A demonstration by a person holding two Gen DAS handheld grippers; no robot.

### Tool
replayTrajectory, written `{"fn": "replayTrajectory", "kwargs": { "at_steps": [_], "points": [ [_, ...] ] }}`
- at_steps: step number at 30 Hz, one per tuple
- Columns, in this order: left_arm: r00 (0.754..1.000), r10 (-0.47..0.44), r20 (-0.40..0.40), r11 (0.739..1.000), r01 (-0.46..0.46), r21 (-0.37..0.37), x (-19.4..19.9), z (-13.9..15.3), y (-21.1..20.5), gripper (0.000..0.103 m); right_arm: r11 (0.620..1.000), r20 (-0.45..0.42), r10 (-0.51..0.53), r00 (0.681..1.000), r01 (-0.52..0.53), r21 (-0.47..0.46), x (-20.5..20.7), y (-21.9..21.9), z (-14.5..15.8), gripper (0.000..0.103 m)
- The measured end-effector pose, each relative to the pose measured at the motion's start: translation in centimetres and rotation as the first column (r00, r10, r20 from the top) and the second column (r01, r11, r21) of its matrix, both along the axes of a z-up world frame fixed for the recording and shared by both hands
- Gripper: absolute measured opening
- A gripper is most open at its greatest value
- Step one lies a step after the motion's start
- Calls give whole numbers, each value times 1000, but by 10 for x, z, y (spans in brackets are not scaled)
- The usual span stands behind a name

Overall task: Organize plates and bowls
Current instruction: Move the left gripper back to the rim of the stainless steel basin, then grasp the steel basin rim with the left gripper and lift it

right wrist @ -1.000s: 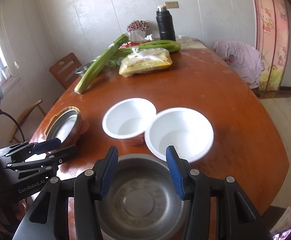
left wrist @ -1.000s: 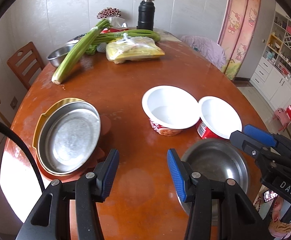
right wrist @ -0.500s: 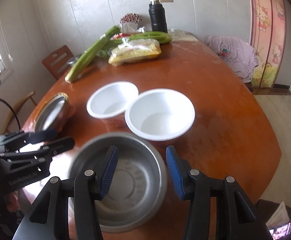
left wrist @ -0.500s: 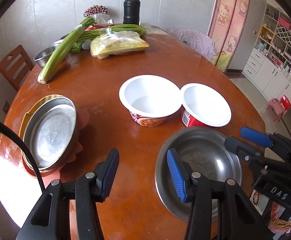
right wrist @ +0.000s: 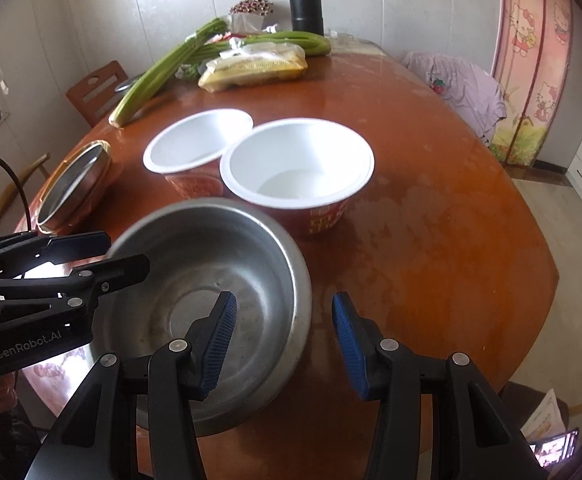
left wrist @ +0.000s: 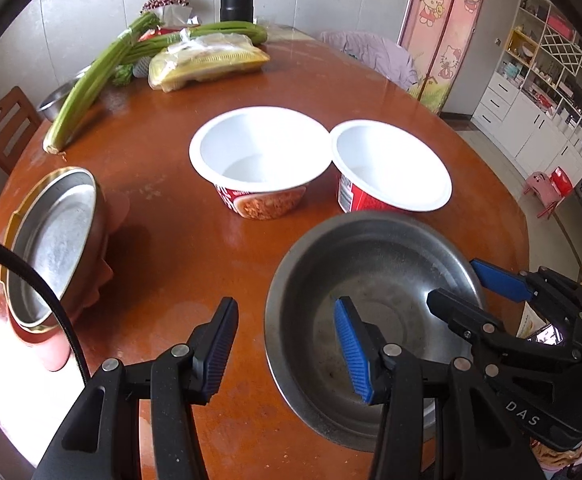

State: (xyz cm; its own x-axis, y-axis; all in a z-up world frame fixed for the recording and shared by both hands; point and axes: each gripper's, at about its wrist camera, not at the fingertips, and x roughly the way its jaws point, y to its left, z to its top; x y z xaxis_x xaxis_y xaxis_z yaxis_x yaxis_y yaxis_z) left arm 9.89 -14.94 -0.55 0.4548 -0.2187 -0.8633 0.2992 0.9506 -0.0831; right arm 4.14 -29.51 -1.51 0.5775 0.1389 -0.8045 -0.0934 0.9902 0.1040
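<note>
**Steel bowl now sits between both grippers**

Steel bowl [left wrist: 371, 312] fills far more of both wrist views than it did a second ago: then it showed only at the right of the left camera, low in frame; now the left gripper [left wrist: 287, 350] has swung over so its right pad hangs above the bowl's hollow and its left pad over bare table [left wrist: 195, 248]. The right gripper [right wrist: 281, 346] has shifted too, from above the bowl's middle to straddling its right rim, one pad inside, one outside. Both grippers are spread wide and grasp nothing. Whether any pad touches the metal is hard to tell through the fisheye.

The bowl rests at the near edge of the table, just in front of two white paper bowls [left wrist: 261, 152] [left wrist: 391, 164] standing side by side. The stacked steel plate [left wrist: 57, 240] lies well apart on the left. Judging by this, the rim pinch comes next, and the stack looks a likely destination.
</note>
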Motion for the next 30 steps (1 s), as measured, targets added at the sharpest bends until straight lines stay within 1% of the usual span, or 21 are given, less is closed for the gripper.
{"fn": "replayTrajectory", "kwargs": {
  "at_steps": [4,6,10,12,14,16,18,21,24,30],
  "points": [
    [1000,-15,-14,1000,15,-4,0,-5,-3,50,1000,-9,0,1000,0,-3,1,1,-5,51],
    [1000,-16,-16,1000,16,-2,1,-6,-3,50,1000,-22,2,1000,-1,21,2,1,-8,51],
    [999,-28,-20,1000,27,-12,2,-9,-4,50,1000,-23,-1,1000,1,10,3,2,-10,51],
    [999,-38,-20,999,38,-21,2,-10,-6,50,1000,-27,0,1000,0,18,3,3,-11,48],
    [998,-53,-26,998,52,-43,3,-11,-8,50,1000,-21,5,1000,-5,7,3,6,-11,43],
    [998,-52,-23,998,51,-39,3,-12,-9,49,1000,-21,12,1000,-12,6,3,8,-11,39],
    [999,-49,-21,998,49,-41,3,-13,-8,47,1000,-20,11,1000,-11,6,2,9,-11,39],
    [999,-38,-18,998,37,-43,4,-13,-5,42,1000,-15,14,1000,-14,-5,1,10,-11,39],
    [999,-28,-16,999,28,-45,3,-11,-2,42,1000,-16,20,1000,-20,18,0,10,-8,39],
    [1000,-11,-5,998,11,-56,-2,-3,7,42,999,5,35,999,-35,21,-4,17,3,39]
  ]
}}
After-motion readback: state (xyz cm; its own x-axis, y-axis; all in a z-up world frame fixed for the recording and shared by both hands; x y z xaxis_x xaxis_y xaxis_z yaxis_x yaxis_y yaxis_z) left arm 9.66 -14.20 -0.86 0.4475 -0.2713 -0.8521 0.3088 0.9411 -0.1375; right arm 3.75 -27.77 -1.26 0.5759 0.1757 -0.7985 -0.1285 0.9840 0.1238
